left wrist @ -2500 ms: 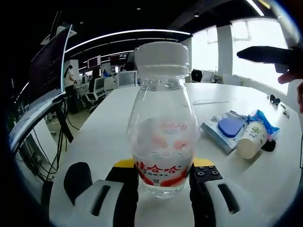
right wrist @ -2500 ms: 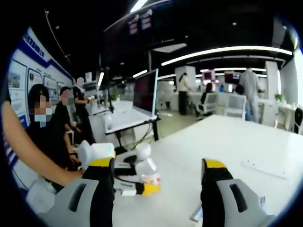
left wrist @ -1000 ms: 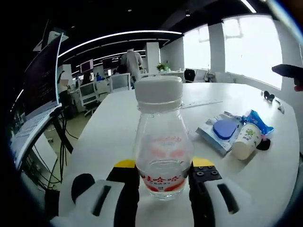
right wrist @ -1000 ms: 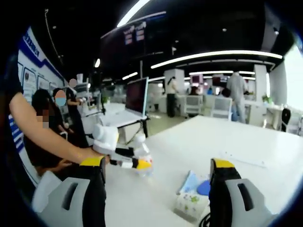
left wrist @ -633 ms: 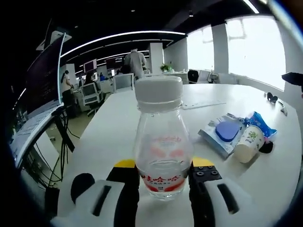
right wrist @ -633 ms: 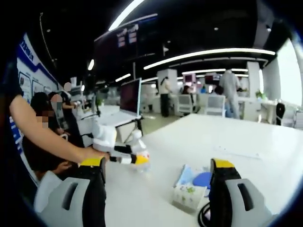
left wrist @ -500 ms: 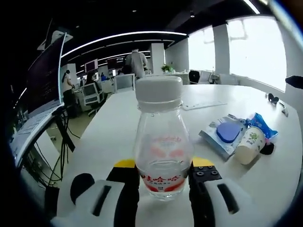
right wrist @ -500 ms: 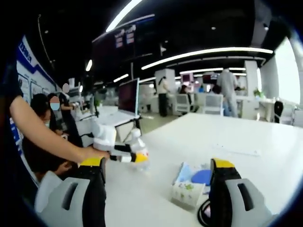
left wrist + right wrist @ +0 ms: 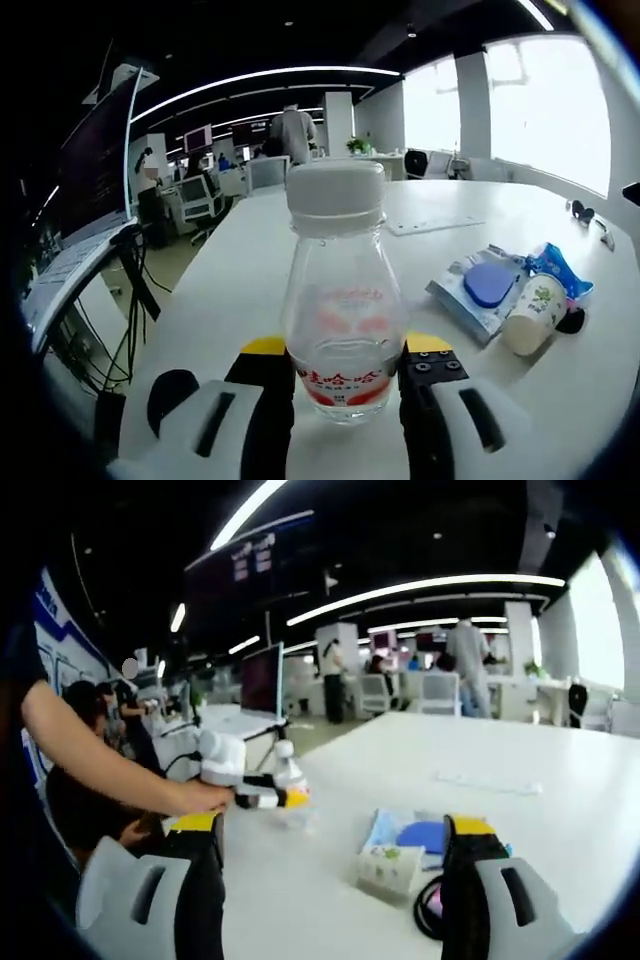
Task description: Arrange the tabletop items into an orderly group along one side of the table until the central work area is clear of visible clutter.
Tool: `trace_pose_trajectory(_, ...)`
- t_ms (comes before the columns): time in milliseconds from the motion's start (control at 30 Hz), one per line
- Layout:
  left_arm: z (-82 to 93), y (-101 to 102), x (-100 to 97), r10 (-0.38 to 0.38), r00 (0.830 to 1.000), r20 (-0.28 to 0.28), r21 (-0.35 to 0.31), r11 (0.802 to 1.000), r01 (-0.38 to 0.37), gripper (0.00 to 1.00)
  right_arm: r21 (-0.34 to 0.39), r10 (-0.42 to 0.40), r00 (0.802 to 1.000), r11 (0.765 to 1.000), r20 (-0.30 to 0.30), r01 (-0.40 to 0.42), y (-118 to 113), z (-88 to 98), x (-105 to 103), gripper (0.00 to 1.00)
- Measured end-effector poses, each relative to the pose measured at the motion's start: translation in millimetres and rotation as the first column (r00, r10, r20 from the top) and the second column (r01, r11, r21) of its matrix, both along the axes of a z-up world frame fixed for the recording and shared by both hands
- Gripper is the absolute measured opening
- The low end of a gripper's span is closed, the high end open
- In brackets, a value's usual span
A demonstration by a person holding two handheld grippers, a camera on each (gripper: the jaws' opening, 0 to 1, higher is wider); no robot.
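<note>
In the left gripper view the left gripper (image 9: 343,372) is clamped on the bottle (image 9: 343,300), its yellow-tipped jaws pressed to either side of the red-lettered label near the base. The bottle stands upright with its white cap (image 9: 336,197) on, and sits in the view just as it did 0.5 s ago; the grip is unchanged. Beyond it on the white table (image 9: 240,270), to the right, lie a tissue pack (image 9: 468,300) with a blue disc (image 9: 486,283) on top, and a paper cup (image 9: 533,313) on its side just beside the pack, with a blue wrapper (image 9: 556,268) behind it. These have slid slightly rightward in the picture since the earlier frame, a shift of the camera.

In the right gripper view the right gripper (image 9: 333,880) has its jaws spread wide with nothing between them, as before. Between the jaws, further off, the cup (image 9: 388,868) lies with the pack (image 9: 388,829) and disc (image 9: 424,835) behind it, and a dark loop of cord (image 9: 430,908) shows by the right jaw. They now sit a little lower and nearer in the view than 0.5 s ago. Further left, a hand (image 9: 200,797) holds the left gripper (image 9: 262,798) around the bottle (image 9: 290,780) on the table (image 9: 520,810) near its edge. A paper strip (image 9: 487,782) lies far out on the table.
</note>
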State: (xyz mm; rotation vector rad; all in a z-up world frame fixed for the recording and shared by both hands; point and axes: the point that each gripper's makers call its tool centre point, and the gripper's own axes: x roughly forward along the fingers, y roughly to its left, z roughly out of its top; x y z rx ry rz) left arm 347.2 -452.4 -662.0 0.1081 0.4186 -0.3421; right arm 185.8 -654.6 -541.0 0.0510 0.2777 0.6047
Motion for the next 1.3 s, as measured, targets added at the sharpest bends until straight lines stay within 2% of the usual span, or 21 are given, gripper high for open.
trace_pose_trajectory(333,-0.5,2,13.1,0.036,0.999,-0.003,0.005,0.999,-0.036,0.38,-0.017,-0.033,0.999,0.999,-0.008,0.032,-17,-7.7,-11,0.89)
trace_pose_trajectory(767,-0.3,4,30.5,0.068,0.998,0.007,0.005,0.998,-0.068,0.37,0.008,-0.077,0.996,0.997,-0.035,0.077,-32,-17.1,-16,0.88)
trace_pose_trajectory(1300,1.4,0,51.2,0.071,0.997,0.009,0.026,0.997,-0.071,0.37,0.003,-0.111,0.992,0.994,-0.064,0.112,-50,-28.8,-24,0.88)
